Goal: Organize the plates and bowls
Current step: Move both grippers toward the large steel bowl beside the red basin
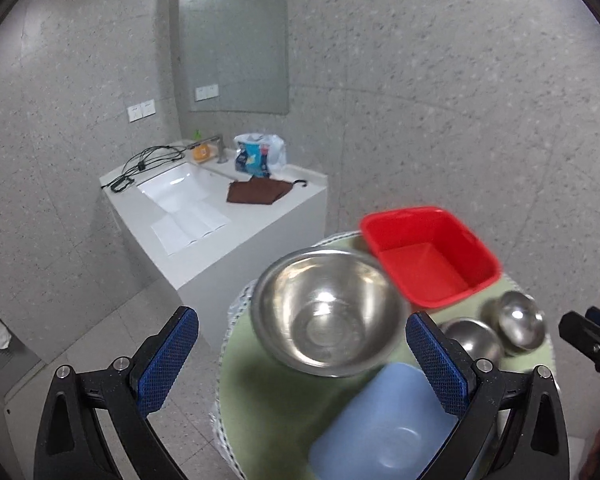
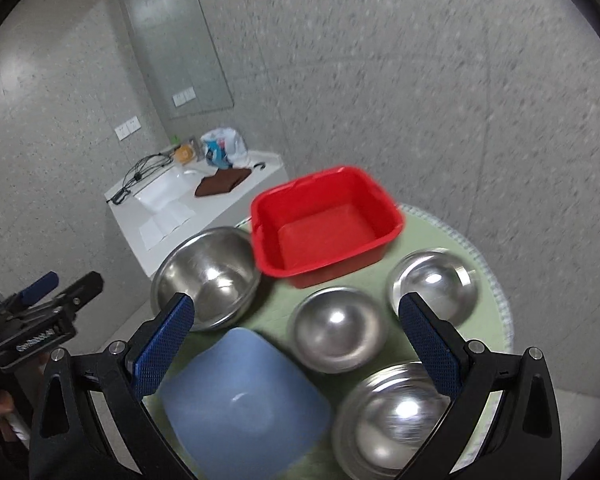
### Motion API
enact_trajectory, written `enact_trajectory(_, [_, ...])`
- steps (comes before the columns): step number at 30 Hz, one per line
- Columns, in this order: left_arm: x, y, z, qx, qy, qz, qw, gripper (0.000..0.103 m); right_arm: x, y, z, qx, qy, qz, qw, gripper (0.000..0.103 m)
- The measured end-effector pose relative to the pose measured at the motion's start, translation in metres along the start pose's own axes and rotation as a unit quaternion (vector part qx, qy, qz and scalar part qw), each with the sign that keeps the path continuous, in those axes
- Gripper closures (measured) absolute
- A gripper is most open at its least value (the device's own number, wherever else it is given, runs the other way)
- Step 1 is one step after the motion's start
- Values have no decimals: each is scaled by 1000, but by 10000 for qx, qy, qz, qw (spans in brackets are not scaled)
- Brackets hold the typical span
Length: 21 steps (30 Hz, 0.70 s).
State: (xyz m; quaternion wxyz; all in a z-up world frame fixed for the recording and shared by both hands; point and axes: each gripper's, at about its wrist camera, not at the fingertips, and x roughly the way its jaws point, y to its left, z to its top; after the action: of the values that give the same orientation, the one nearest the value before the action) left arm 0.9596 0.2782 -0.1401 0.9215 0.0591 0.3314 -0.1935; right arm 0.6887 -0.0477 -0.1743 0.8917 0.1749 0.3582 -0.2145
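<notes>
A round table with a green mat (image 2: 440,236) holds a red square basin (image 2: 324,226), a large steel bowl (image 2: 206,276), a blue square bowl (image 2: 244,404) and three smaller steel bowls turned upside down (image 2: 338,330) (image 2: 434,284) (image 2: 392,420). In the left wrist view the large steel bowl (image 1: 326,310) lies ahead between the fingers, with the red basin (image 1: 428,254) behind it and the blue bowl (image 1: 384,428) near. My left gripper (image 1: 302,364) is open and empty above the table's left side. My right gripper (image 2: 296,346) is open and empty above the small bowls.
A white sink counter (image 1: 220,216) stands beyond the table against the grey wall, with cables, a brown cloth (image 1: 256,192) and a bag on it. Grey tiled floor surrounds the table. The other gripper shows at each view's side edge (image 2: 40,312).
</notes>
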Motion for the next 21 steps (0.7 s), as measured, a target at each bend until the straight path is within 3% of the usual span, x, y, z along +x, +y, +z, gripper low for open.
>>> enact_trajectory(8, [74,38,19,23,593,-33,9982,1,76,36,-4,206,688,171,9973,0])
enact_trajectory(13, [156,56,48,77,1050,-352,9938,1,126,51,-5,364,978,-329,9940,0])
enact_trajectory(18, [233,77,69,629,1469,-892,9831,2,170,64,-8,811,1189,-842,9860,0])
enact_trajectory(21, [265,89,78,883,1626,-1043,9772,3,198,70,-11,1112,1355,-1072,9787,7])
